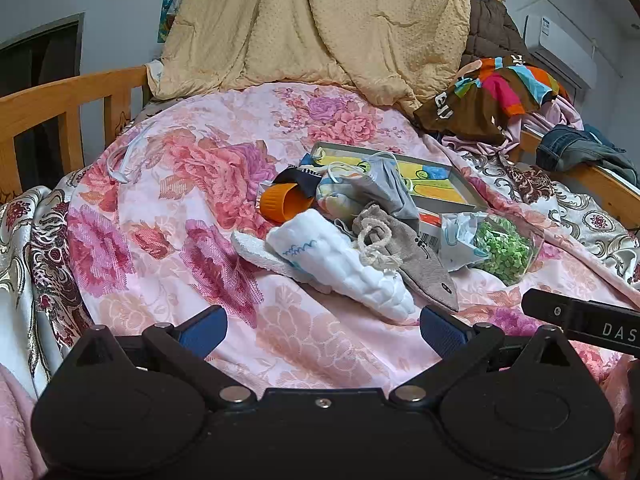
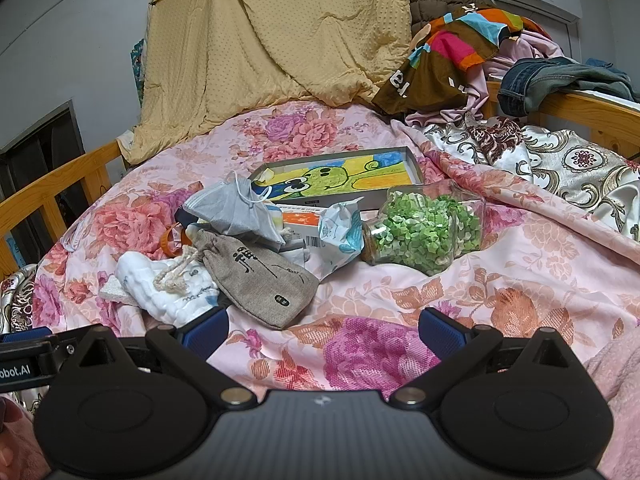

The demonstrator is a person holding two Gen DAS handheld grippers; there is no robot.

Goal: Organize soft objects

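Observation:
A small heap of soft things lies on the floral bedspread [image 1: 160,240]. It holds a white folded cloth [image 1: 348,268], a grey drawstring pouch [image 1: 408,256], a grey face mask [image 1: 388,188], an orange cup [image 1: 284,202] and a bag of green pieces [image 1: 504,248]. My left gripper [image 1: 322,330] is open just short of the white cloth, nothing between its fingers. In the right wrist view the pouch [image 2: 260,280] lies on the white cloth [image 2: 168,288], the mask [image 2: 236,208] behind. My right gripper [image 2: 322,330] is open and empty, its left finger near the pouch.
A shallow box with a green cartoon drawing [image 2: 340,180] lies behind the heap. A yellow quilt [image 1: 320,28] hangs at the back. Clothes [image 1: 496,92] and jeans [image 2: 560,80] are piled at the right. Wooden rails [image 1: 60,104] bound the bed. A crumpled wrapper [image 2: 340,232] lies beside the bag.

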